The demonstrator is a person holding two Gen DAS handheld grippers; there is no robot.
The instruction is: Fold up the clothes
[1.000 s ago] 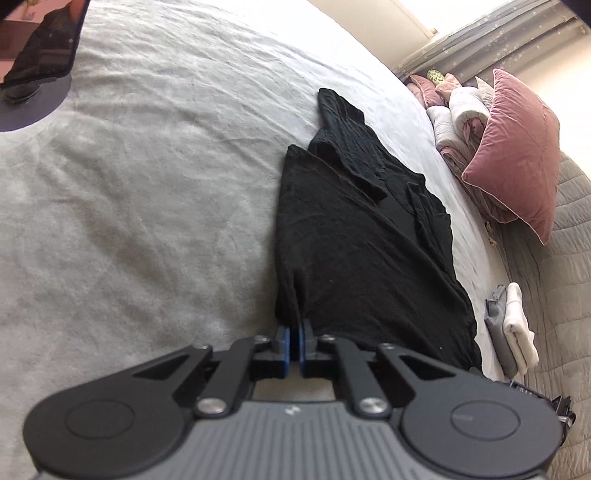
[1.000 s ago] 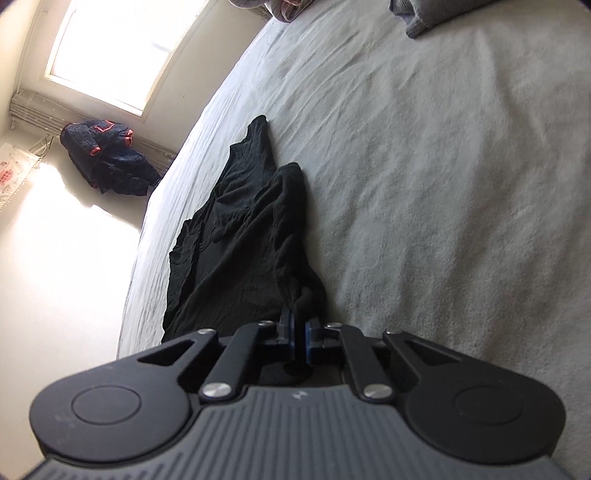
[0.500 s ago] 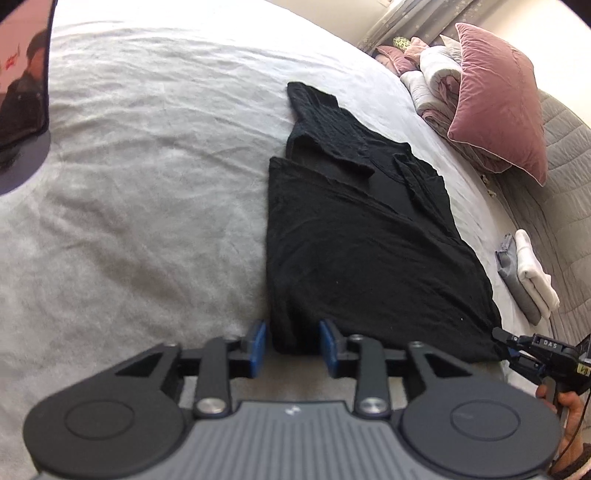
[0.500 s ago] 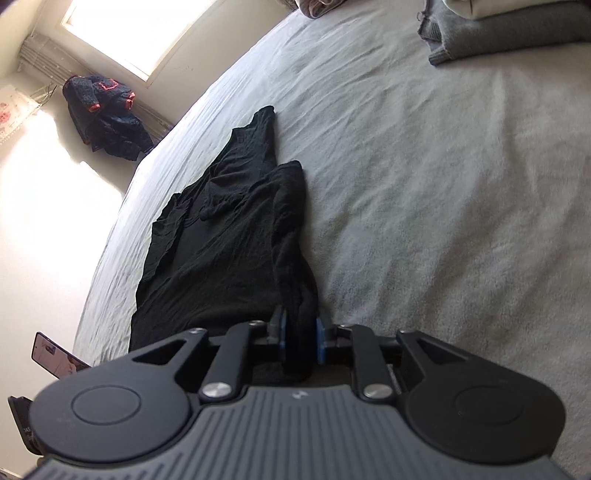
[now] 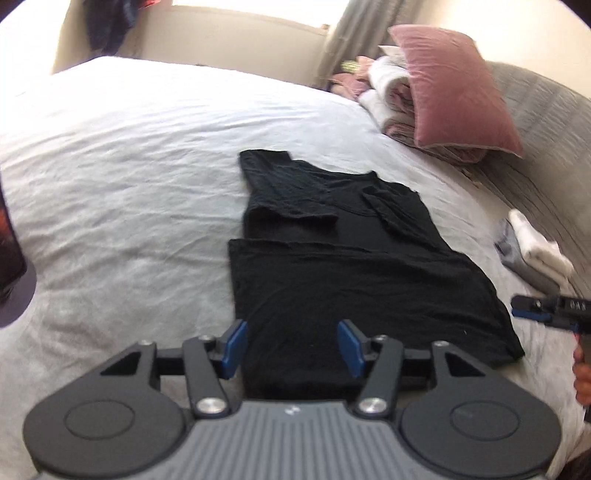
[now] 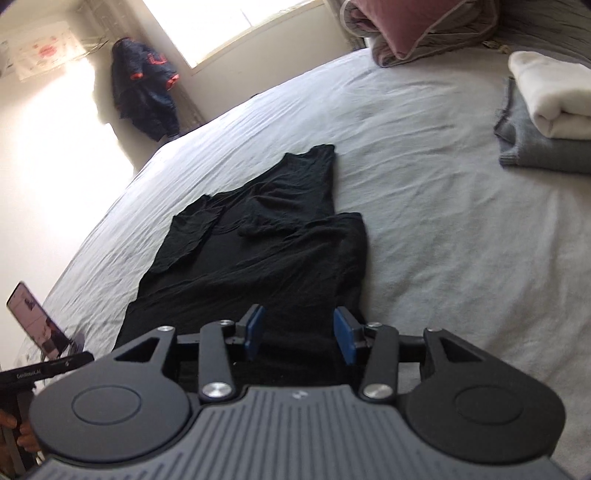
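Both claws, left claw [image 5: 291,345] and right claw [image 6: 298,336], are opening, pads clear of the black garment [image 5: 351,280] lying mid-frame on the bed [image 5: 129,166]; one fold seems laid, and re-gripping comes next.

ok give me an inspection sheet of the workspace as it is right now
Surface: pale wrinkled bed sheet.
Job's things: black garment flat on the bed, near part folded over.
Clutter: folded white and grey stack; pink pillow on piled bedding; phone on a stand.
Grippers: left gripper and right gripper over the near hem, jaws opening, pads not pressing cloth.
Cables: nothing seen.
Surroundings: bright window; dark jacket by the wall.
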